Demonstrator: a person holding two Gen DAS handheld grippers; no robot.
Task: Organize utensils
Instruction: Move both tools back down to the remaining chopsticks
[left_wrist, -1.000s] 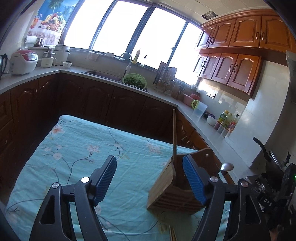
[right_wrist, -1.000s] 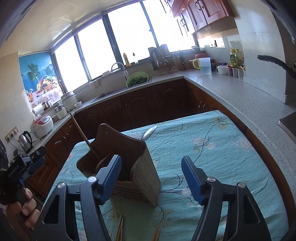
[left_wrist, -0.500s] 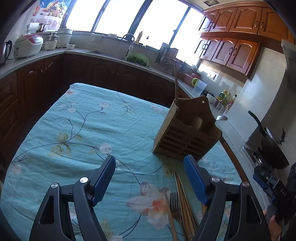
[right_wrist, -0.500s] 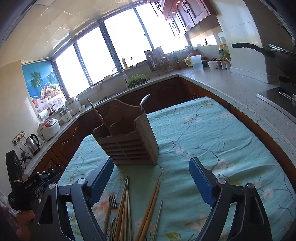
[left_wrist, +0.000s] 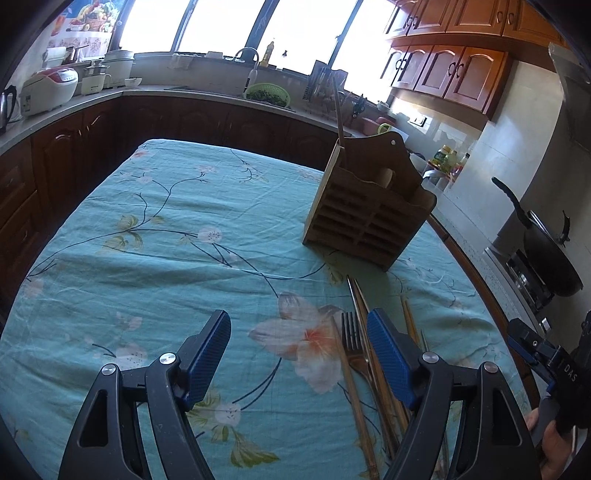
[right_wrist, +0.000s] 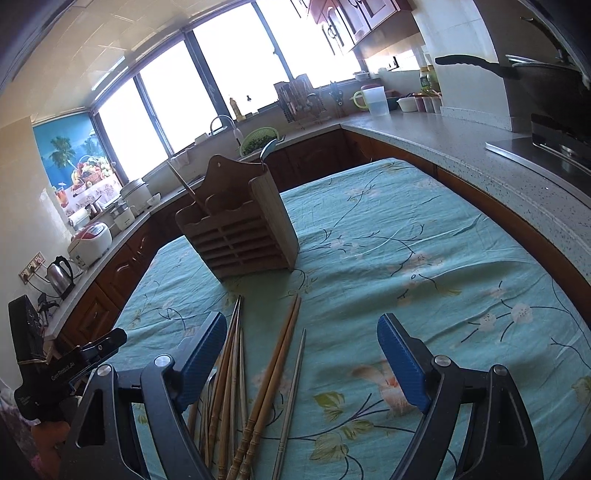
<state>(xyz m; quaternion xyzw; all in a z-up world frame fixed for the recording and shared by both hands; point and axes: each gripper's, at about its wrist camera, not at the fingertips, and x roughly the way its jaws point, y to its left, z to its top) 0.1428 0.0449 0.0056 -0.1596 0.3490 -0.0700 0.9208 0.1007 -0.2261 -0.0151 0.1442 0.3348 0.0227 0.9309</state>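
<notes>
A home kitchen. Around the cloth-covered table (left_wrist: 177, 236): dark wood base cabinets under a pale stone counter (right_wrist: 461, 147), a sink tap (left_wrist: 248, 55) below wide windows, a rice cooker (left_wrist: 48, 88) and kettle (right_wrist: 61, 273) left of it, a wok (left_wrist: 546, 254) on the hob to its right.

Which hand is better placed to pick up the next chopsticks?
Right, probably. Its open tongs already straddle the chopsticks. The left tongs, also open, sit over bare cloth, with the fork and sticks at their right finger.
</notes>
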